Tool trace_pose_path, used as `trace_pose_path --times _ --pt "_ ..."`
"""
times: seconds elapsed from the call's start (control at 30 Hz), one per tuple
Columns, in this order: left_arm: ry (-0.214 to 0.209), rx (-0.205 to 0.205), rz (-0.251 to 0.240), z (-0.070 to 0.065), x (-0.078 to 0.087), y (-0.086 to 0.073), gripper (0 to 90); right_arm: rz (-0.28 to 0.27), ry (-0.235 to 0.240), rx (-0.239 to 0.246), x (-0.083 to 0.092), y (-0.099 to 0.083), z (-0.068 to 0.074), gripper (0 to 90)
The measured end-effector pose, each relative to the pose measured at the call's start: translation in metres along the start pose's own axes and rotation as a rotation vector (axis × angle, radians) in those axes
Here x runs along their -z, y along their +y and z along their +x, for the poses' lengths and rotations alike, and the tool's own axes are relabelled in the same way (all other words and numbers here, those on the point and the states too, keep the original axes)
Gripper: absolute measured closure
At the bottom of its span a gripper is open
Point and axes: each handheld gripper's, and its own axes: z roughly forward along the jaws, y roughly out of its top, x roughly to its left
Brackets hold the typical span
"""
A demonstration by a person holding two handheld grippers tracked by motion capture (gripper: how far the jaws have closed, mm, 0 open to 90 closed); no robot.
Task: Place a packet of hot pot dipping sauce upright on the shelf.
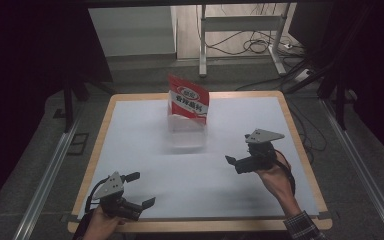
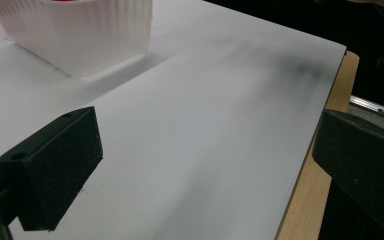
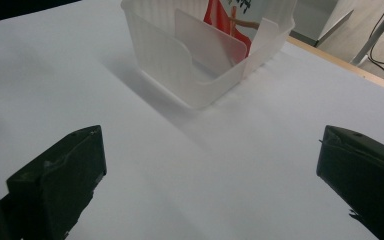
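A translucent white plastic bin (image 1: 186, 135) stands at the middle back of the white sheet. A red and white printed packet (image 1: 188, 102) stands upright in its far part. My left gripper (image 1: 141, 189) is held low near the front left corner, open, with nothing between its jaws. My right gripper (image 1: 232, 161) hovers right of centre and points toward the bin, also open and empty. In the right gripper view the bin (image 3: 200, 60) lies ahead with the packet (image 3: 222, 20) behind an inner divider. The left gripper view shows the bin (image 2: 80, 35) at the upper left.
The table has a wooden rim (image 1: 200, 225) around the white sheet (image 1: 190, 175). Beyond it are a metal stand's legs (image 1: 240, 45), loose cables (image 1: 260, 45) on the floor and rails (image 1: 45, 180) along both sides. The surroundings are dark.
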Motion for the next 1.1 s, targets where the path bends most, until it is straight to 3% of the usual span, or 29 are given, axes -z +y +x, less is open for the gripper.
trace_pose_path --times 0.43,0.7,1.1 --pt "0.003 0.0 0.009 0.0 -0.001 0.0 0.0 0.007 -0.05 0.003 0.026 -0.034 0.003 0.0" --pt "0.003 0.002 0.011 0.0 -0.001 0.0 0.0 -0.007 -0.072 -0.021 0.039 -0.045 0.003 0.0" --pt "0.0 0.002 0.015 0.0 -0.002 0.0 0.0 0.031 -0.101 -0.072 0.052 -0.074 0.0 0.0"
